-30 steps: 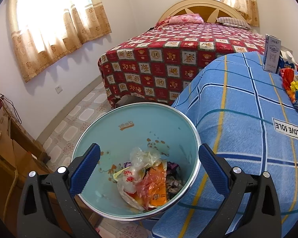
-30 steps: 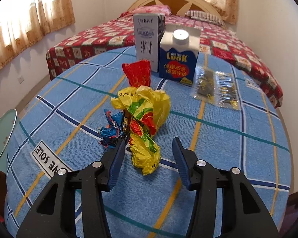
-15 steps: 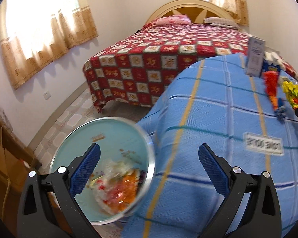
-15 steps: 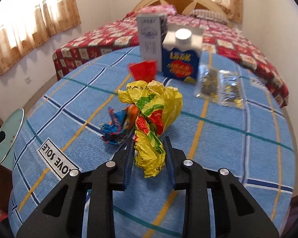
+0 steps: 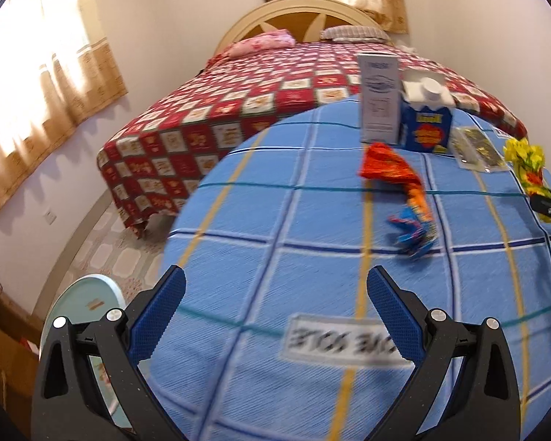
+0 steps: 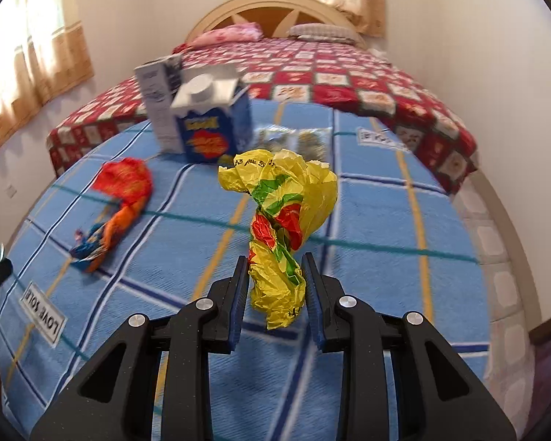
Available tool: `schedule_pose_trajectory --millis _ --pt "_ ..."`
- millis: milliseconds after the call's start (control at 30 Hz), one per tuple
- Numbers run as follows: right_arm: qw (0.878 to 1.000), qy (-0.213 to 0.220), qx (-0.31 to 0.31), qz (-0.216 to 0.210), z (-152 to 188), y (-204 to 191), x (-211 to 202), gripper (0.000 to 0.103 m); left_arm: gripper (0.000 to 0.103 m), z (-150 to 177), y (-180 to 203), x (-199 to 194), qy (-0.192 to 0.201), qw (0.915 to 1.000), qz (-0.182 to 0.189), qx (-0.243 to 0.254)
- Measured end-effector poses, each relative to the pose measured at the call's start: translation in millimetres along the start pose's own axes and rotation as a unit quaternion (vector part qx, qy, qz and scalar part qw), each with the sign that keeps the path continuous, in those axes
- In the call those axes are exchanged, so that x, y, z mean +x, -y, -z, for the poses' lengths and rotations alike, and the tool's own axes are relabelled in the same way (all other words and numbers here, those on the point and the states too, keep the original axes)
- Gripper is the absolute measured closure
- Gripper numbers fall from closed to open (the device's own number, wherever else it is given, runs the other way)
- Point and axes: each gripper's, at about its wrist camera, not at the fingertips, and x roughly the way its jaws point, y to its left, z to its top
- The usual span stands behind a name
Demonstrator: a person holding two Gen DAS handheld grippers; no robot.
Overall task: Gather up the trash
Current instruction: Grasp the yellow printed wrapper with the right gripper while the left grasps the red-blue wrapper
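The bed fills the far end of the room, covered by a red-and-white patchwork spread, with a cream arched headboard and two pillows. Curtained windows sit above it and along the left wall; the floor is pale patterned tile.

The table in the foreground carries a blue cloth with white, navy, teal and yellow grid lines. A white label sewn on the cloth reads "LOVE SOLE".

The pale-green trash bin stands on the floor at the table's left edge, partly behind the left hand-held gripper.

Left hand-held gripper: angled downward over the near part of the table, jaws spread wide, nothing between them.

Right hand-held gripper: angled downward, jaws just closed in and now clamped on the lower end of the yellow wrapper, which rises crumpled above the fingers with green and red print. Its black characters are not legible.

At the table's far side stand a blue carton with a white cap, its yellow brand panel blurred, and a tall white-grey carton touching it. Clear packets lie just beside the blue carton. The red-orange wrapper lies loose on the cloth, its twisted blue end toward the near edge.
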Motion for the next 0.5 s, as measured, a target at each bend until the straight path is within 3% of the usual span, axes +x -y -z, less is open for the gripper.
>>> schedule_pose_trajectory --millis 500 --pt "1.000 0.005 0.007 -0.006 0.8 13.1 2.0 0.073 0.007 -31.3 63.3 44.9 -0.036 0.9987 0.036 0.005"
